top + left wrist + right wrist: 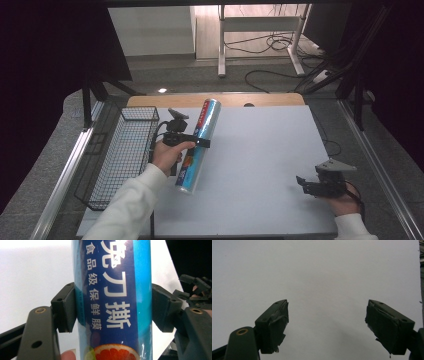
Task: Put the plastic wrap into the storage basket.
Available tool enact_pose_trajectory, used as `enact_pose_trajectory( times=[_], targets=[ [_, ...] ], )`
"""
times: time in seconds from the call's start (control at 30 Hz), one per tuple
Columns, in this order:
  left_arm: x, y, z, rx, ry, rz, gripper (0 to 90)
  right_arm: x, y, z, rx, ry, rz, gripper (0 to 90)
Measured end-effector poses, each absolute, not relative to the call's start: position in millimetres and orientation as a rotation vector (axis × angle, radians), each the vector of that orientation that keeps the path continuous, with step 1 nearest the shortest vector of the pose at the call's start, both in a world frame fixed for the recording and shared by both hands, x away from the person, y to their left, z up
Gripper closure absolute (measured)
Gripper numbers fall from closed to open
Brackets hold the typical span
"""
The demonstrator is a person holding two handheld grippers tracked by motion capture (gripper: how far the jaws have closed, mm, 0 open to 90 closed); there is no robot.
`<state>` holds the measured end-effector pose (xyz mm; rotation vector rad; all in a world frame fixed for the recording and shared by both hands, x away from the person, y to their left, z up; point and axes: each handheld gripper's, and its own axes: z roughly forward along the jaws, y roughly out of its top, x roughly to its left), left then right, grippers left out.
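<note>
A long blue and silver roll of cling film (198, 145) is held off the white table top (260, 165), tilted with its far end toward the back. My left gripper (200, 143) is shut on its middle. In the left gripper view the roll (112, 297) carries white Chinese lettering and a grapefruit picture, and both pads press its sides. My right gripper (302, 184) rests low at the table's front right, held by a hand, with its jaws open. In the right gripper view the right gripper (327, 322) has nothing between its fingers, just bare white table (317, 275).
A black wire basket (120, 155) stands along the table's left edge, beside my left hand. A wooden strip (215, 99) runs along the table's back edge. Beyond it are a floor with cables and a desk frame. Dark curtains flank both sides.
</note>
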<state>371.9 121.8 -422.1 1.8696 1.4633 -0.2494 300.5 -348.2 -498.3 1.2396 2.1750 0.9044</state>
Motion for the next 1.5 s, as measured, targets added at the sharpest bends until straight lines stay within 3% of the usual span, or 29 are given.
enact_pose_trajectory(
  times=[1.5],
  targets=[
    [329, 260, -375, 1.742, 1.59, -0.041, 31.8, 298, -337, -493, 1.16, 2.22, 0.955, 19.8]
  ],
)
